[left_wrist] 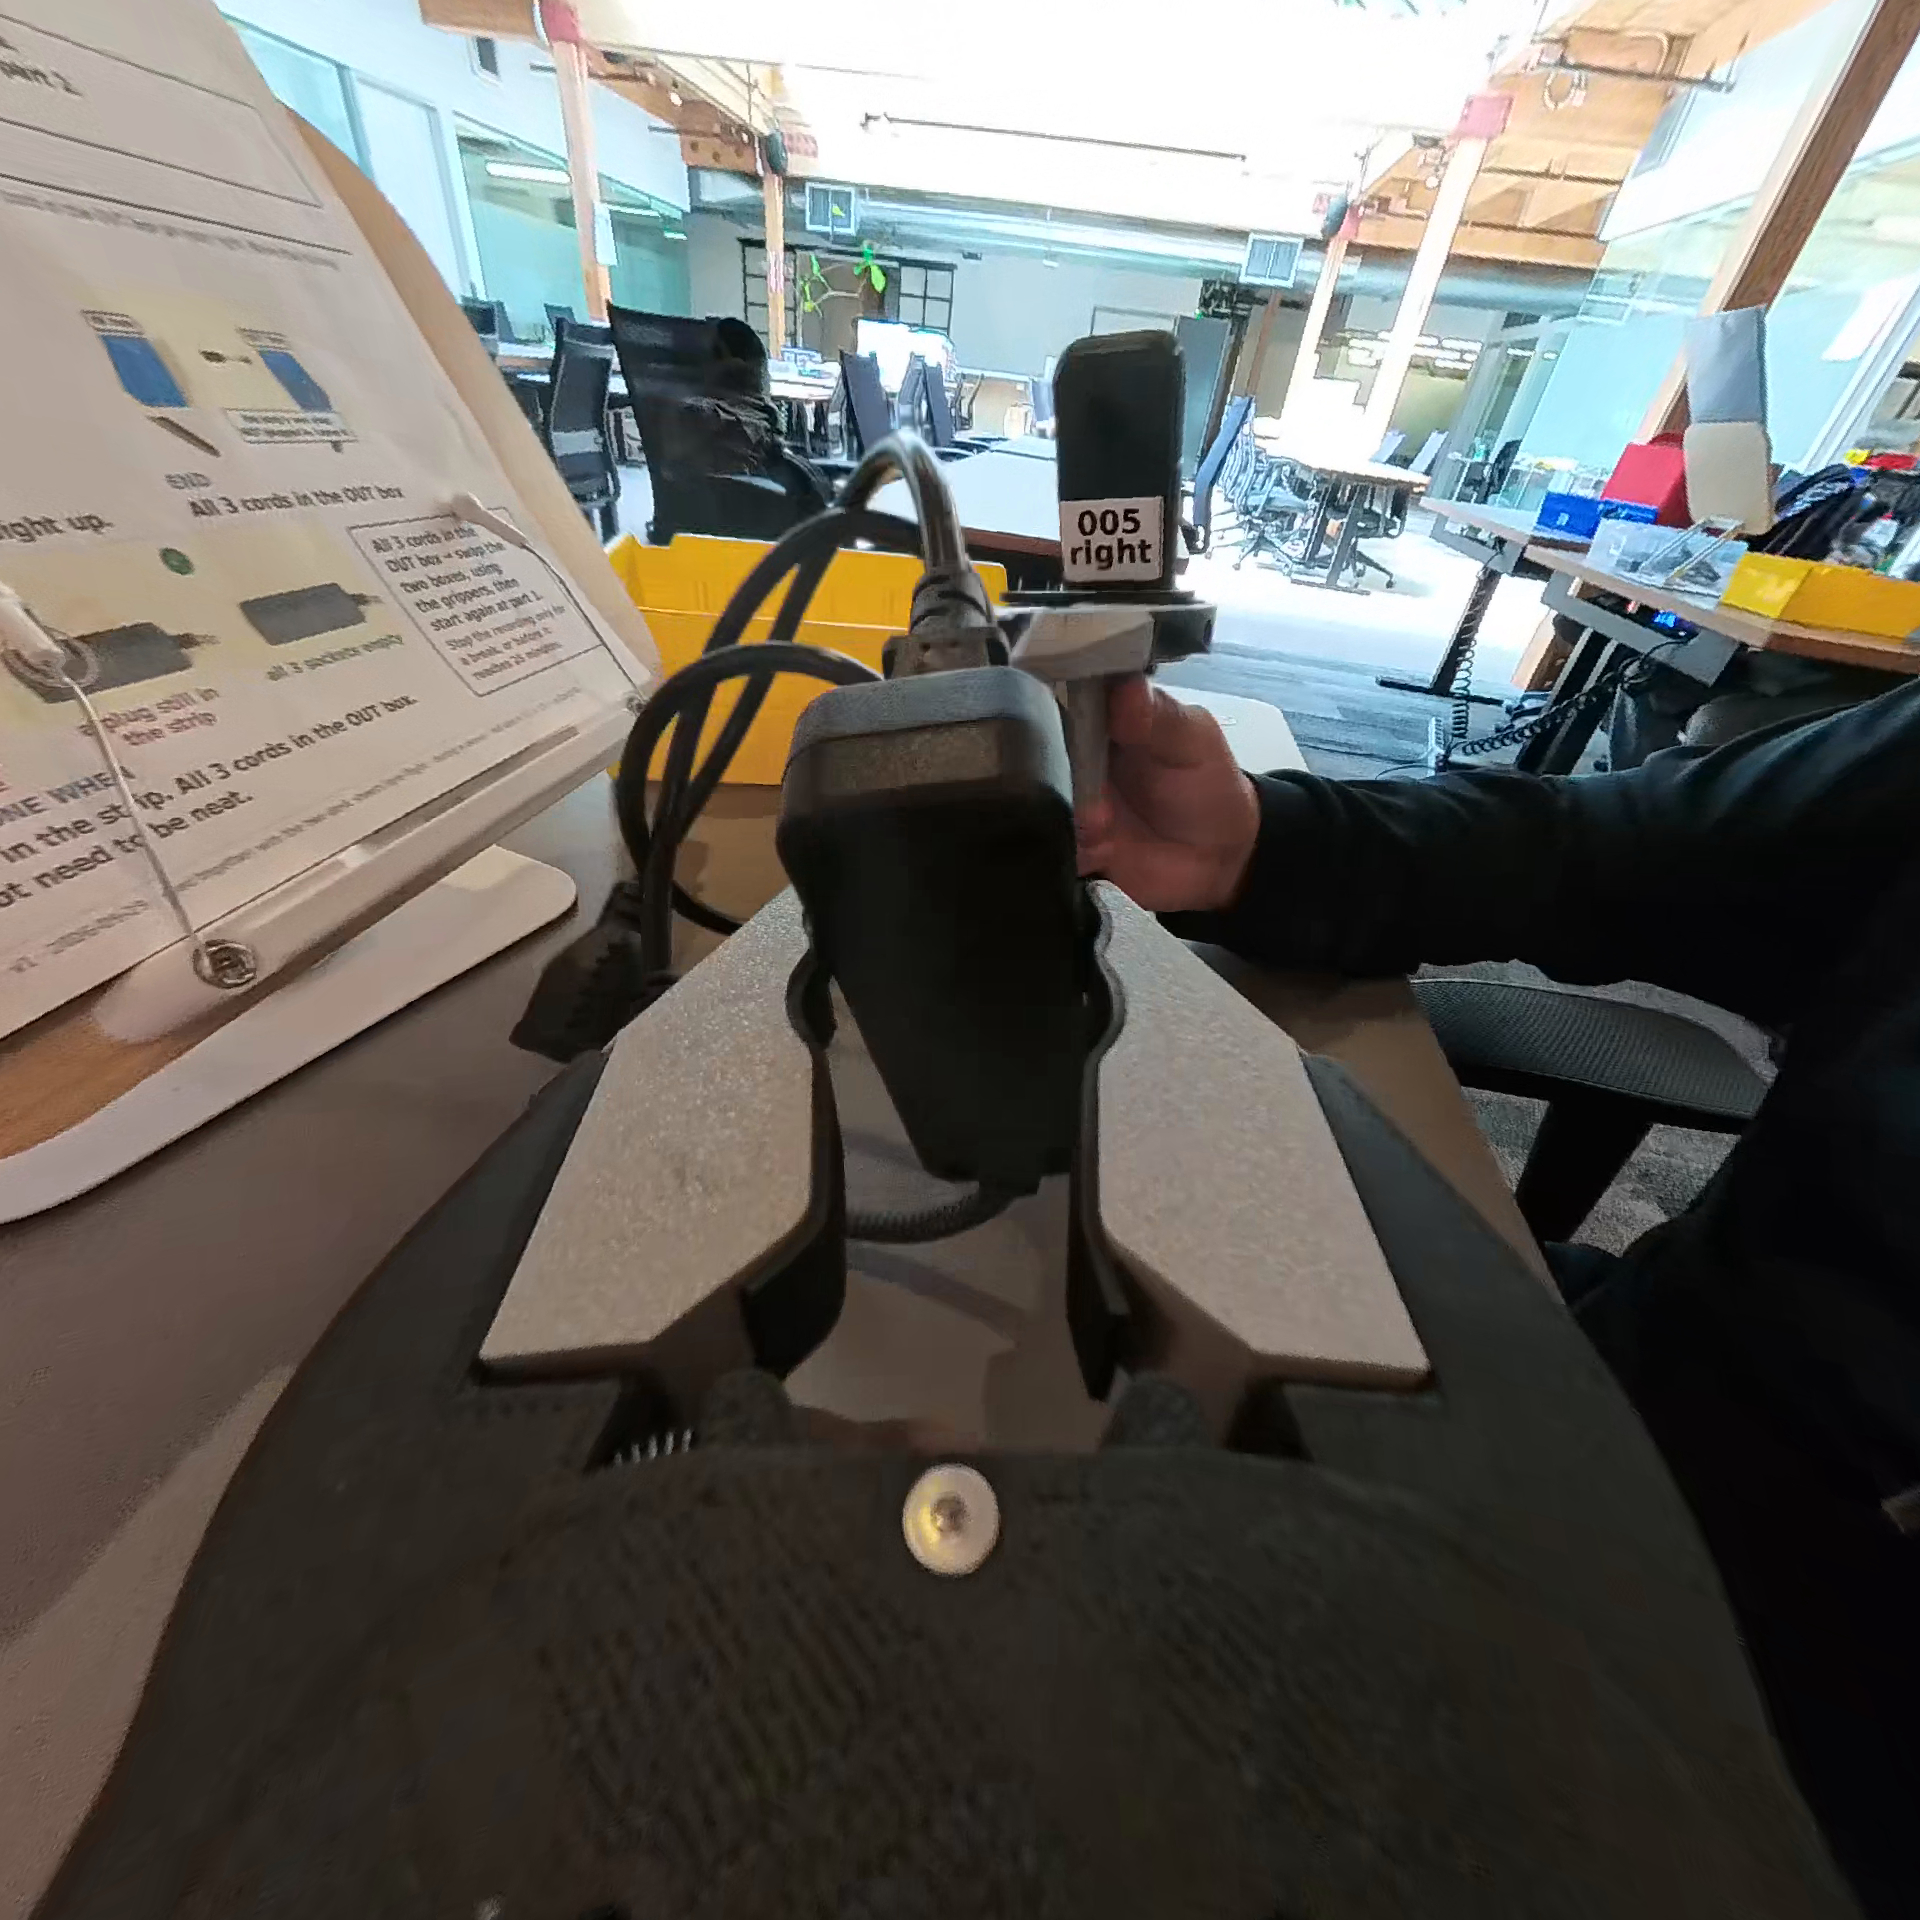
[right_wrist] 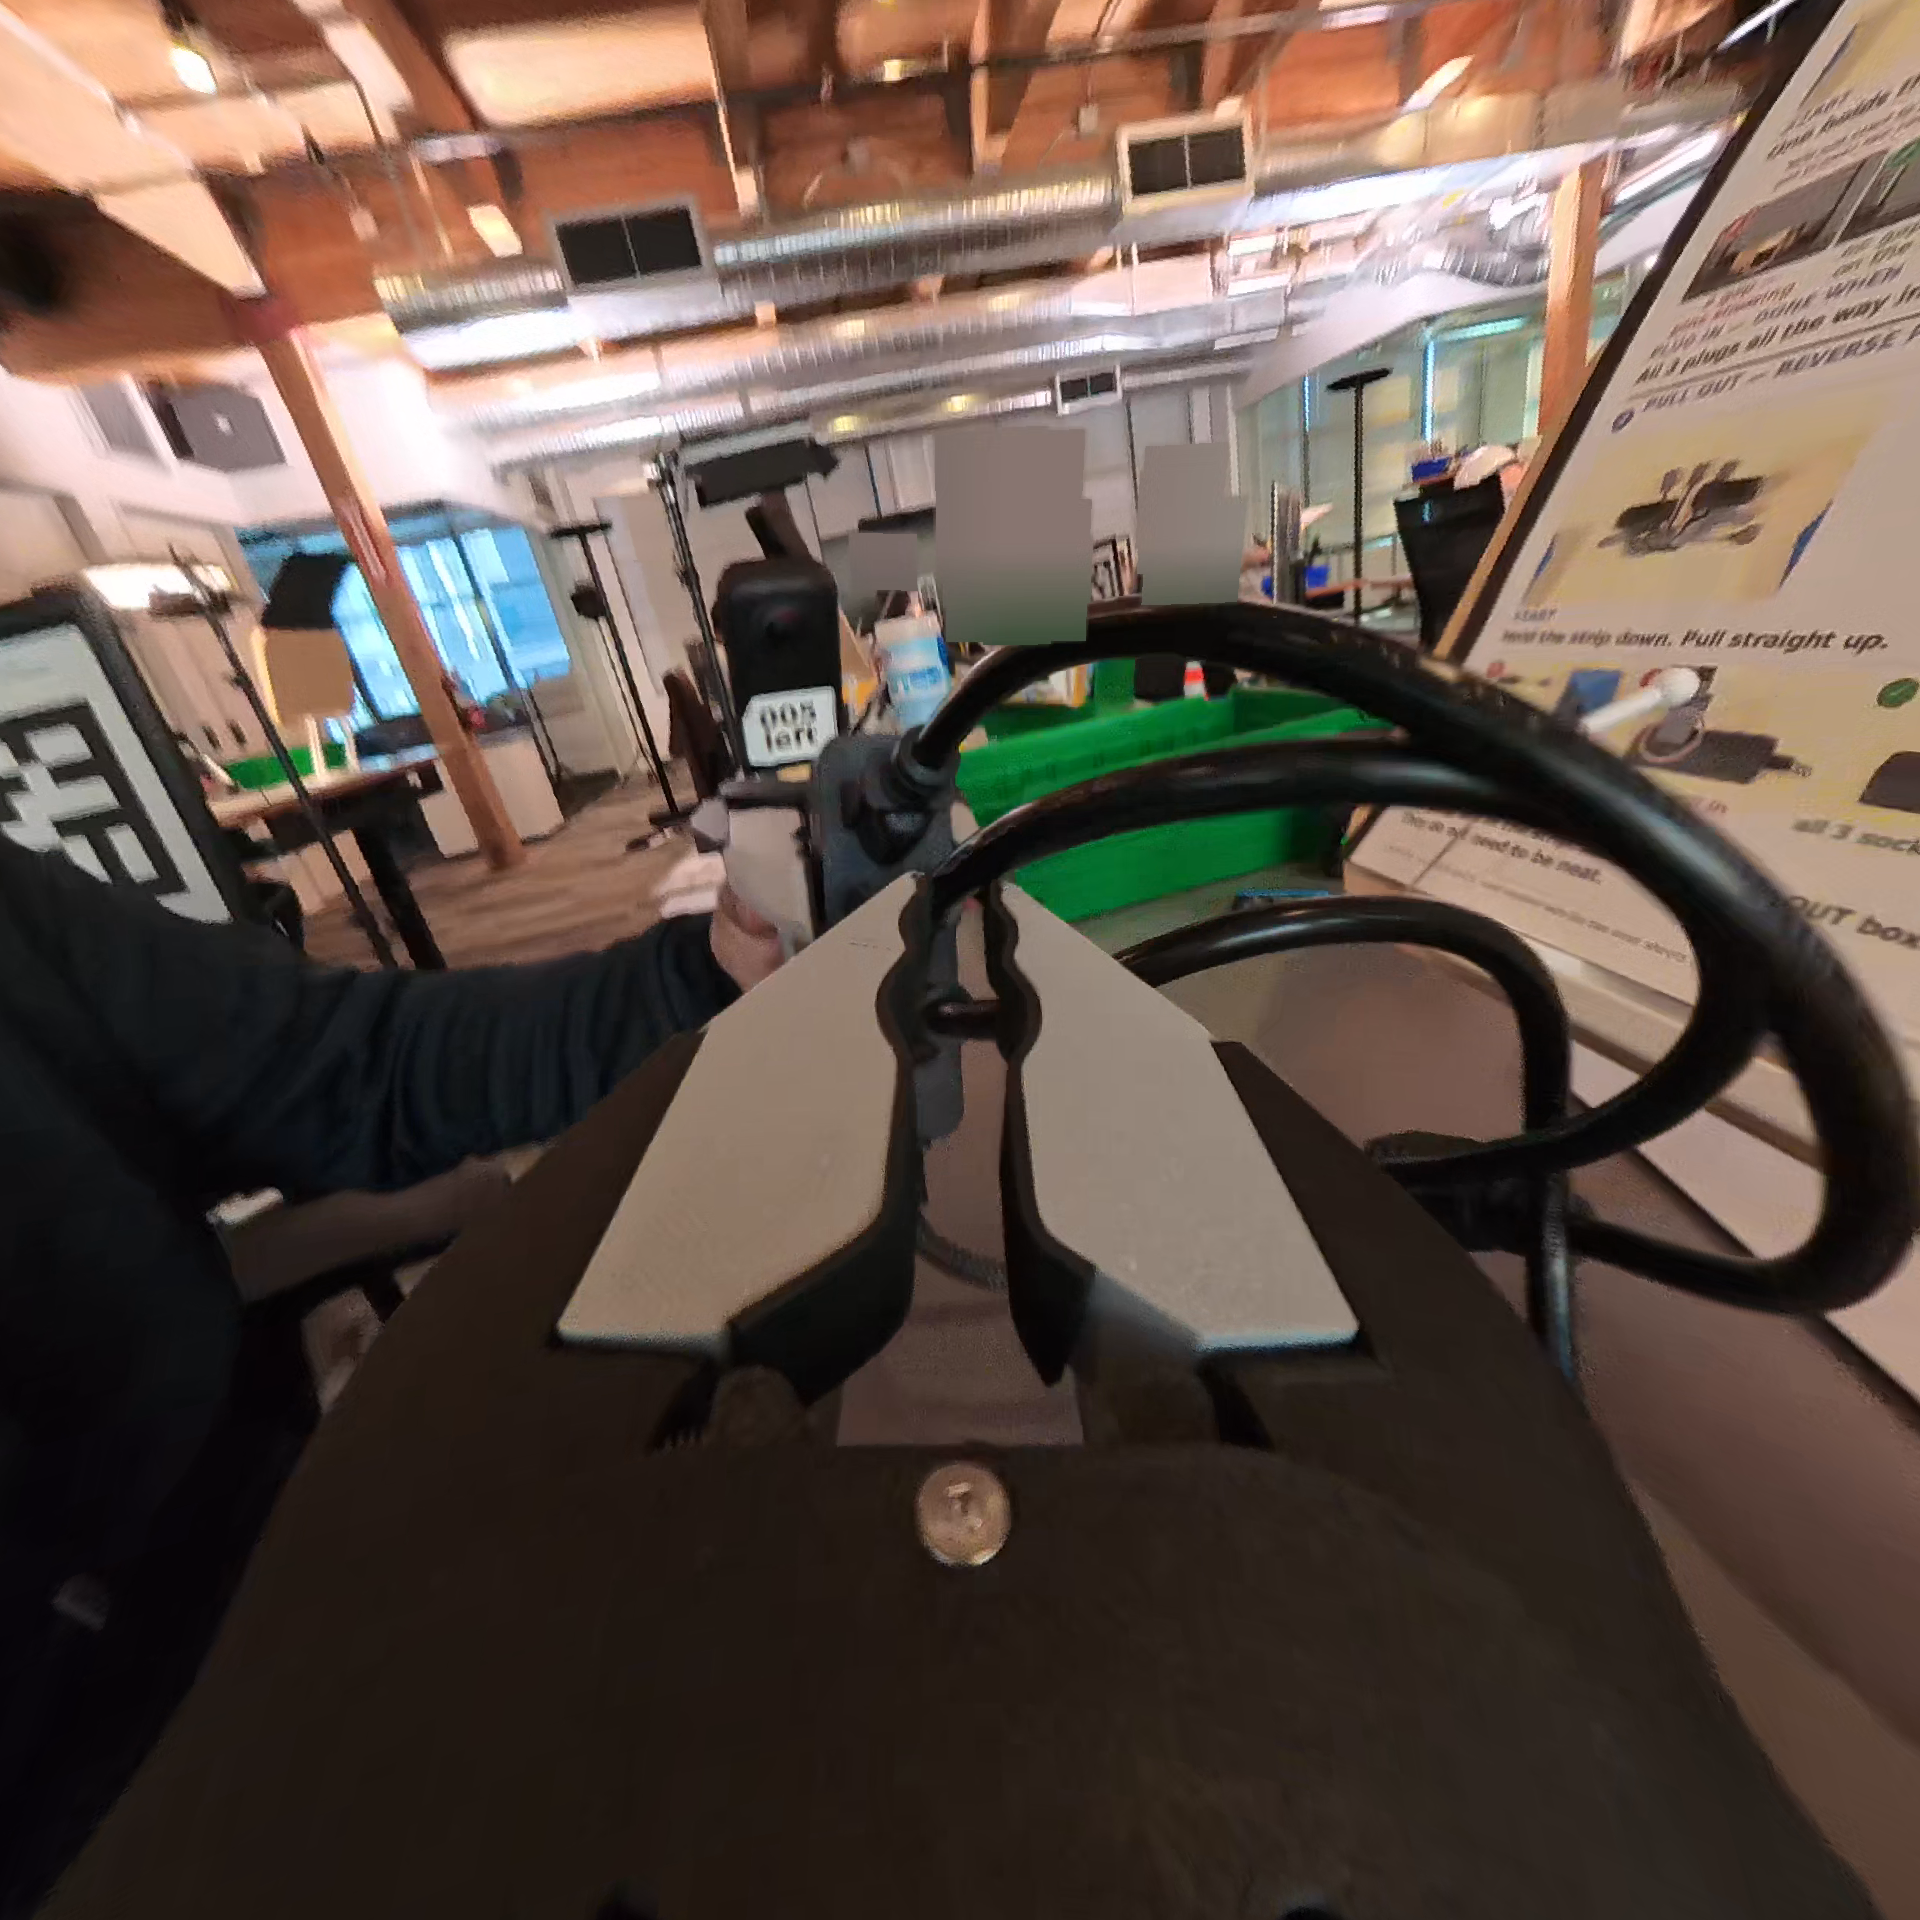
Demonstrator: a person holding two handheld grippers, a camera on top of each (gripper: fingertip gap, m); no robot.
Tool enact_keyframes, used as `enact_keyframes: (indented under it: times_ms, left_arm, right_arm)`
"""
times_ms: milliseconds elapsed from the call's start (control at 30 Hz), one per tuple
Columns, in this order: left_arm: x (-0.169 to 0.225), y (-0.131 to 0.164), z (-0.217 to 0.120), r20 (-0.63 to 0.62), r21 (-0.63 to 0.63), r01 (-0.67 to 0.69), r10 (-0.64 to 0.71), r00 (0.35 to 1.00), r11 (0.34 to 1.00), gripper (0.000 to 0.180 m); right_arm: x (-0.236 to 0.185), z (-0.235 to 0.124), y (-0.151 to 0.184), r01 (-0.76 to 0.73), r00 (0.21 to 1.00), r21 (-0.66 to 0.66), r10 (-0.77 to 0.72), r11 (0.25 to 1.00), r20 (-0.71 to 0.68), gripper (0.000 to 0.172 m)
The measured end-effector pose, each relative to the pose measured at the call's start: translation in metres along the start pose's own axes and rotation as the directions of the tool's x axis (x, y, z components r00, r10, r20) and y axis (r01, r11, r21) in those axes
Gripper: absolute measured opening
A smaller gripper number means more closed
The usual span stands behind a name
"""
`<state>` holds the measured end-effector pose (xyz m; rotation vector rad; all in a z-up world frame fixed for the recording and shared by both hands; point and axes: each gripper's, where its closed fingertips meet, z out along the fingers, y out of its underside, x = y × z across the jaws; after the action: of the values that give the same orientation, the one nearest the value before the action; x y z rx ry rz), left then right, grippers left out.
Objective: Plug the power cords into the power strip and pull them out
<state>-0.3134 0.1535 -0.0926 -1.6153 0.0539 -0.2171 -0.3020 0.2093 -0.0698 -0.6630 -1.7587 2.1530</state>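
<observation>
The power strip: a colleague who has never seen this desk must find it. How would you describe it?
From the slanted instruction sheet and yellow bin on the desk, look forward to the left gripper. The power strip is the dark grey block standing between its fingers, a black cord plug on top, unlike the loose looping cords.

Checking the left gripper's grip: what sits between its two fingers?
The dark power strip, upright between the fingers, a cord plugged into its top; left wrist view.

Both grippers (left_wrist: 940,935) are showing pale grey fingers (left_wrist: 686,1143) on black textured bodies, each with one silver screw (left_wrist: 950,1523); the sleeve (left_wrist: 1558,831) is looking black, perhaps navy.
</observation>
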Motion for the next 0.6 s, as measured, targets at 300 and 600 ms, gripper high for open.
enact_keyframes:
  times_ms: [300, 600]
  left_arm:
    - [-0.006, 0.009, 0.001, 0.016, -0.042, 0.029, -0.029, 0.999, 0.999, 0.045]
    - [-0.011, 0.012, 0.002, 0.026, -0.042, 0.106, -0.105, 0.994, 0.993, 0.044]
  right_arm:
    - [-0.011, -0.001, 0.011, 0.422, 0.895, -0.199, -0.441, 0.885, -0.062, 0.000]
    - [0.005, 0.005, 0.028, 0.512, 0.782, -0.387, -0.602, 0.767, -0.159, 0.016]
